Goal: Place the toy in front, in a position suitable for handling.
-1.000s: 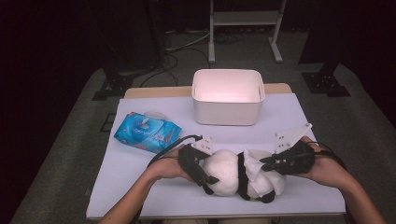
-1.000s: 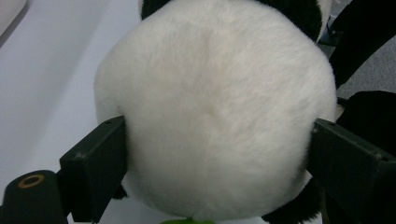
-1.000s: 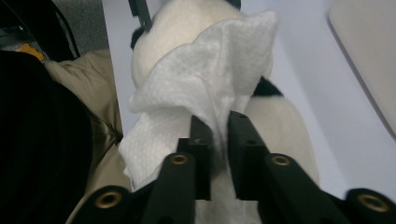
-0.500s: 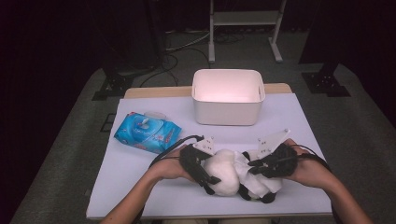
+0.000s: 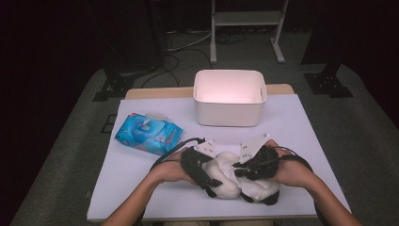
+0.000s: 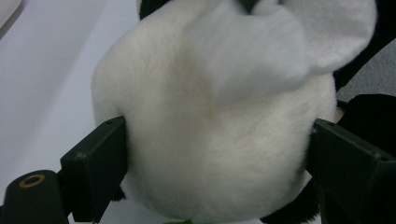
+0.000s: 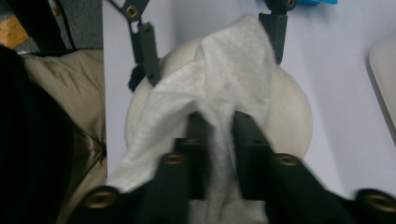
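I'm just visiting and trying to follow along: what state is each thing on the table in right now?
Plush panda: lying on the table, squeezed at its white belly.
Wet wipe: pulled out, draped over the panda.
Left tool: shut on the plush panda.
Right tool: shut on the wet wipe, jaws having just closed.
Wipes pack: lying flat, lid flap raised.
White bin: upright, open-topped, looks empty.
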### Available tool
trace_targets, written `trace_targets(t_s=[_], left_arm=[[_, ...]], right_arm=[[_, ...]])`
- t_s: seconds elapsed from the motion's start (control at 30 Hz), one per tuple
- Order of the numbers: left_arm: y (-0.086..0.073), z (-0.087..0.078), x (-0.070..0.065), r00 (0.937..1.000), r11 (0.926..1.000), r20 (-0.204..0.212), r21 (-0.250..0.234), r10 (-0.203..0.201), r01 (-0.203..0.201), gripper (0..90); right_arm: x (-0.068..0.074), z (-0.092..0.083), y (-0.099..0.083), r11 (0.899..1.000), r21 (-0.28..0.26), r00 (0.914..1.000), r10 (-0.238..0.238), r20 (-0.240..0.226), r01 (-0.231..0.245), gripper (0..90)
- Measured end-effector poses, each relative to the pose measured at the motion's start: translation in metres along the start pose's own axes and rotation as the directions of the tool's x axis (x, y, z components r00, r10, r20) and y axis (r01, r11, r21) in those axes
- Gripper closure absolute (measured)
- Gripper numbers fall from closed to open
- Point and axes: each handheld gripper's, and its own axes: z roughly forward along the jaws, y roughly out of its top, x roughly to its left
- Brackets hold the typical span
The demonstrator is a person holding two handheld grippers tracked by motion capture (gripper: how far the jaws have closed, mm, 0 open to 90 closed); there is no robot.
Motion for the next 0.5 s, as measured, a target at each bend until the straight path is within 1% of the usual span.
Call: trace_targets(t_s=[0.07,0.13,0.27,0.37,0.5], left_arm=[[-0.001,0.000,0.000,1.0000,1.0000,-0.003,0.002,0.000,0.000,10.3],[-0.001,0.000,-0.001,1.0000,1.0000,-0.004,0.001,0.003,-0.003,10.3],[-0.001,0.000,0.000,1.0000,1.0000,-0.001,-0.001,0.000,0.000,10.3],[-0.001,-0.001,0.000,1.0000,1.0000,-0.001,0.002,0.001,-0.001,10.3],[-0.002,-0.001,0.001,1.0000,1.0000,0.003,-0.003,-0.006,0.006,10.3]], right_arm=[[0.002,-0.004,-0.004,1.000,0.018,1.0000,-0.006,-0.005,0.006,86.1],[0.004,-0.010,-0.011,1.000,0.027,1.0000,-0.001,-0.008,0.001,86.1],[0.005,-0.028,-0.030,0.999,0.001,0.9989,0.046,-0.008,-0.046,86.3],[0.005,-0.042,-0.047,0.996,-0.023,0.9960,0.089,0.011,-0.088,86.3],[0.005,-0.053,-0.060,0.992,-0.046,0.9924,0.120,0.023,-0.119,86.4]])
